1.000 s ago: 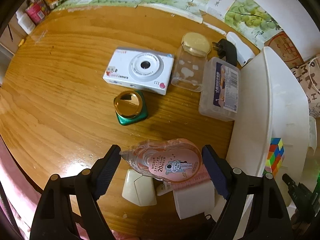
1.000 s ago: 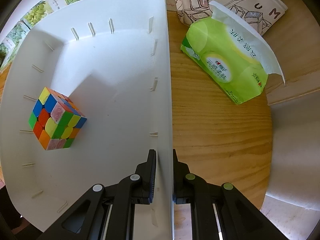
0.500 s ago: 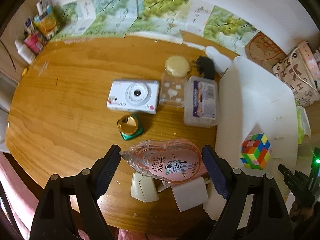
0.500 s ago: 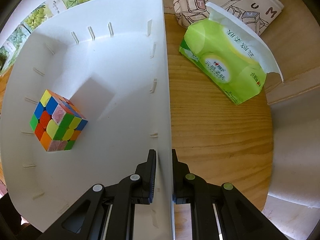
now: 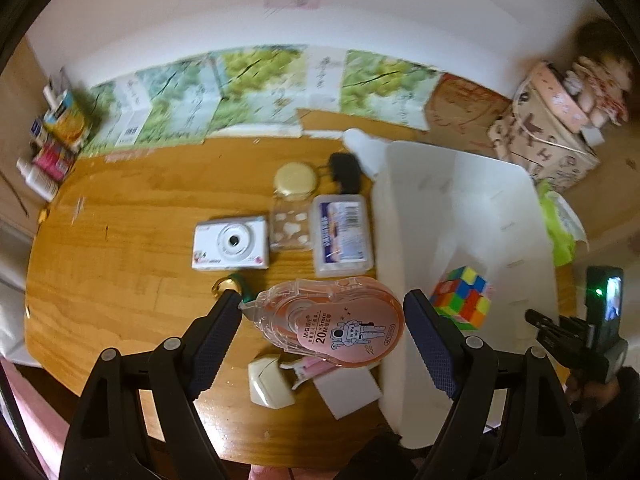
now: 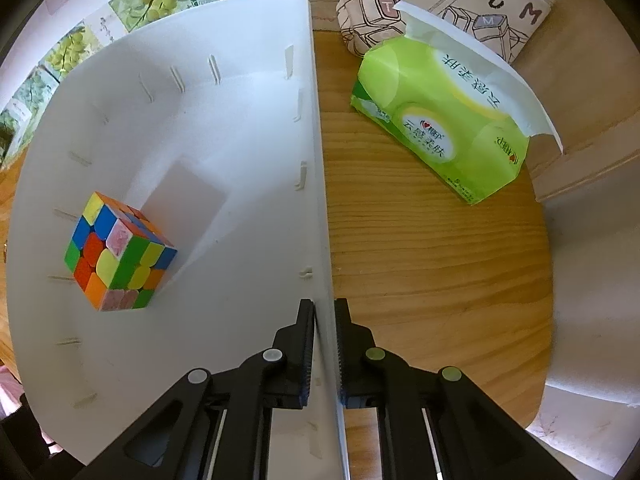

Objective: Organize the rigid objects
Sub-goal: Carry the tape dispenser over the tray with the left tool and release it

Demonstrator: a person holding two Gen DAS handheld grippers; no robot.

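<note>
My left gripper (image 5: 322, 316) is shut on a pink correction tape dispenser (image 5: 332, 320) and holds it high above the wooden table (image 5: 120, 240), beside the left wall of the white bin (image 5: 460, 208). A colourful puzzle cube (image 5: 462, 297) lies in the bin; it also shows in the right wrist view (image 6: 118, 252). My right gripper (image 6: 322, 320) is shut on the right wall of the bin (image 6: 318, 200). On the table lie a white camera (image 5: 231, 243), a clear jar with a gold lid (image 5: 293, 210) and a clear plastic box (image 5: 344, 235).
A green-gold round item (image 5: 230, 284), a cream case (image 5: 269, 382) and a white block (image 5: 348, 392) lie below my left gripper. A black adapter (image 5: 344, 172) sits behind the box. A green tissue pack (image 6: 444, 128) and a printed bag (image 6: 440, 4) lie right of the bin.
My left gripper has risen with the tape dispenser and shifted toward the bin, so the table looks smaller and the cube has come into view. The right gripper stays clamped on the bin wall.
</note>
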